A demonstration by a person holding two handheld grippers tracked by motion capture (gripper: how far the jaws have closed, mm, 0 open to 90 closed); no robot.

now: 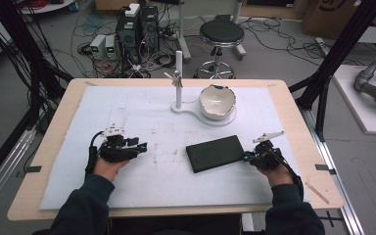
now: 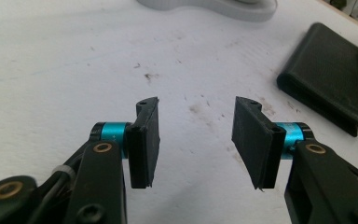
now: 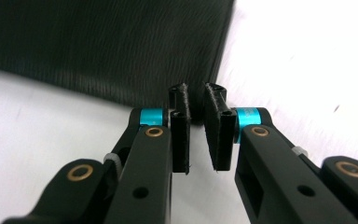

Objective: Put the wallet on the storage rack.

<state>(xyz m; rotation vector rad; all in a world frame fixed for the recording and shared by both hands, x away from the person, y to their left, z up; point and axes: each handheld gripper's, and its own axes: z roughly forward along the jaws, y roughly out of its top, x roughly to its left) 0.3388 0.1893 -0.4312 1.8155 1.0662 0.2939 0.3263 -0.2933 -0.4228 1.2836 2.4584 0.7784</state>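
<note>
The right claw [image 3: 196,133], jaws nearly closed on nothing, sits at the right end of the black case [image 1: 214,153], whose long axis runs leftward toward the wide-open, farther left claw [image 2: 196,140].

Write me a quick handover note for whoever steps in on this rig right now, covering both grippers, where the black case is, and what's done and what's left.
Left gripper: open, holding nothing, low over the white mat, well left of the case.
Right gripper: jaws nearly closed with a thin gap, nothing between them, tips right at the black case near its right-hand corner.
Case: lying flat on the mat, front centre-right. Behind it, a white bowl sits on a white stand base.
Done: right gripper brought up to the case.
Left: no grasp yet and the case is not lifted; probably open the right gripper and take the edge.
</note>
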